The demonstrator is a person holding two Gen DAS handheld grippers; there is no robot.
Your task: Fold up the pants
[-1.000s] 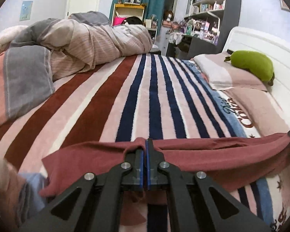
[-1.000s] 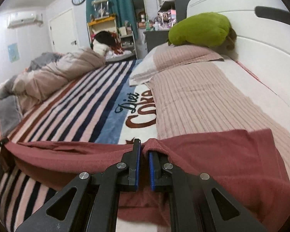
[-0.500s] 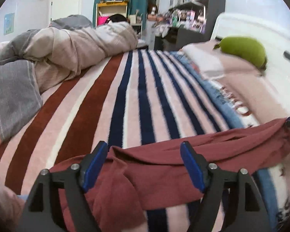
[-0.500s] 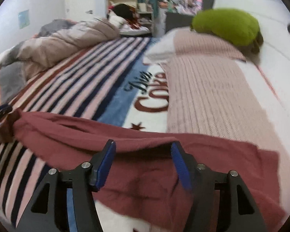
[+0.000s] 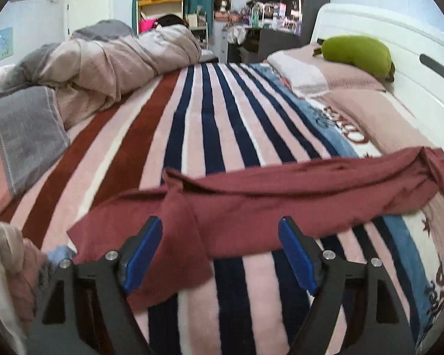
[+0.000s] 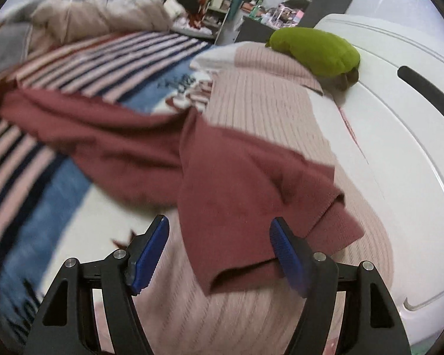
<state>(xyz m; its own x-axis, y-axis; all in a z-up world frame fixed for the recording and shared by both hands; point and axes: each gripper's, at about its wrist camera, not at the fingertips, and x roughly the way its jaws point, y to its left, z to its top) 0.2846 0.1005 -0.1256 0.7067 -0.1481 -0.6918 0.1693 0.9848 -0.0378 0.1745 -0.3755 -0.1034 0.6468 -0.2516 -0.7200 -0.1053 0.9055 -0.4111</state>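
Dark red pants (image 5: 281, 195) lie in a long band across the striped blanket (image 5: 210, 124), one end rumpled near my left gripper, the other end draped over a pink ribbed pillow (image 6: 266, 112). In the right wrist view the pants (image 6: 236, 183) lie folded over on the pillow. My left gripper (image 5: 220, 250) is open and empty, just above the near edge of the pants. My right gripper (image 6: 219, 251) is open and empty, with the pants' end between and beyond its blue pads (image 6: 149, 253).
A bunched duvet (image 5: 103, 68) fills the bed's left side. A green plush (image 5: 358, 54) rests on the pillows by the white headboard (image 6: 399, 136). Shelves and furniture (image 5: 269, 9) stand beyond the bed's far end. More fabric (image 5: 6, 266) lies at my lower left.
Both grippers were shut on the pants' top edge one second ago. They opened, let go and drew back, and the pants dropped onto the blanket and pillow.
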